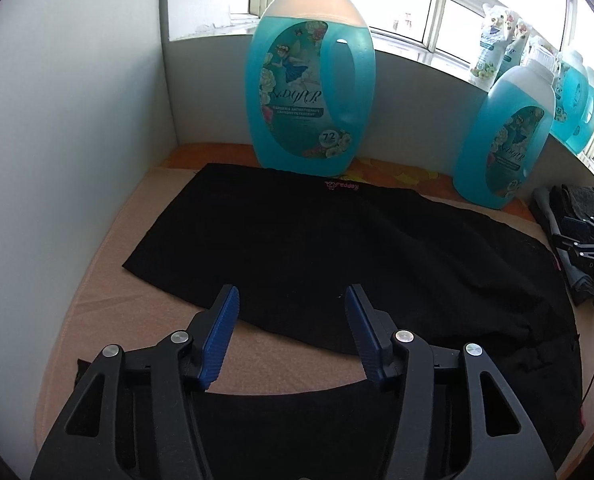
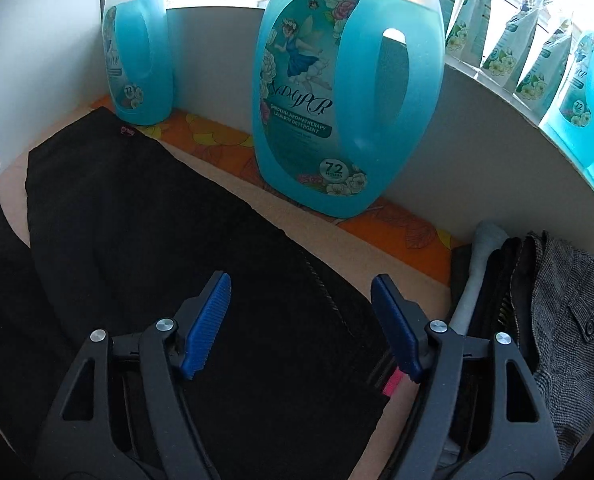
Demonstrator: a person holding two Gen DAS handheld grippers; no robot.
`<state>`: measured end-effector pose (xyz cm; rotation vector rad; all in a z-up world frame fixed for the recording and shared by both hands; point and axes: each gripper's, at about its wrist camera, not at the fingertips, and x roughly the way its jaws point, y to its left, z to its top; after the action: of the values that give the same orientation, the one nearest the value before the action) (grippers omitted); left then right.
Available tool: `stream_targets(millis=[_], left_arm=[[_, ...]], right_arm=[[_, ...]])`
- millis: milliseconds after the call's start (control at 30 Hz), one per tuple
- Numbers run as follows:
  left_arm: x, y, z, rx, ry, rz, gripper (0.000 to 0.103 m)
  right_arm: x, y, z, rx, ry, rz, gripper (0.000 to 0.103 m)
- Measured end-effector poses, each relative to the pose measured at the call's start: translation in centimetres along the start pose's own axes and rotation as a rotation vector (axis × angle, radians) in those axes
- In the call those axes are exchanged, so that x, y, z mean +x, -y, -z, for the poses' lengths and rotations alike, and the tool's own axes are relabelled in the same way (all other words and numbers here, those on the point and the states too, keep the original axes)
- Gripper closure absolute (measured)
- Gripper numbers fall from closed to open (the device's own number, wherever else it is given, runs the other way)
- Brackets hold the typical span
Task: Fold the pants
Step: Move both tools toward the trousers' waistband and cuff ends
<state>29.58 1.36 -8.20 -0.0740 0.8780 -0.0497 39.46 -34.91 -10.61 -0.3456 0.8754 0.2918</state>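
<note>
blue liquid in two detergent jugs (image 1: 311, 80) behind black pants (image 1: 337, 248)

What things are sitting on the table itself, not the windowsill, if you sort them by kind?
Blue detergent jugs: 2
Black pants, spread out: 1
Pile of other clothes, counted as one: 1
Total: 4

jug (image 2: 349, 92) reads "LAUNDRY DETERGENT", perhaps "72 HOURS"
</note>
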Motion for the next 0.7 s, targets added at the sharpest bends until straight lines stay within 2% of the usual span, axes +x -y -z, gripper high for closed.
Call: stream_targets(millis=[100,367,467,600,667,700], left_arm=[[1.7,0.5,-1.2,0.000,-0.026,-0.006,0.051],[5.8,1.5,-3.5,0.013,-0.094,-0.030,0.051],[7.4,1.3,-3.6,-0.009,-0.121,-0.021,0.051],[8.6,1.0,-4.1,-0.022,-0.132,-0.038,0.051],[9.0,0.7,-4.6,-0.031,-0.131,-0.046,0.051],[9.0,0.5,-4.9,-0.036,-0.130,-0.053,0.051]], right_arm=[[2.7,-0.4,-1.1,-0.024,-0.014,-0.042,0.030],[7.5,-3.2,-1.9,-0.188,-0.060,-0.045,0.030],[8.7,-2.6,-2.3,-0.172,-0.085,-0.081,0.029],[9.7,-2.2,-2.1,-0.139,-0.084,-0.068,0.014],[9.8,-2.0,-1.8,-0.119,-0.071,-0.084,0.014],[9.7,-1.9,-1.7,-0.108,-0.066,-0.099,0.018]])
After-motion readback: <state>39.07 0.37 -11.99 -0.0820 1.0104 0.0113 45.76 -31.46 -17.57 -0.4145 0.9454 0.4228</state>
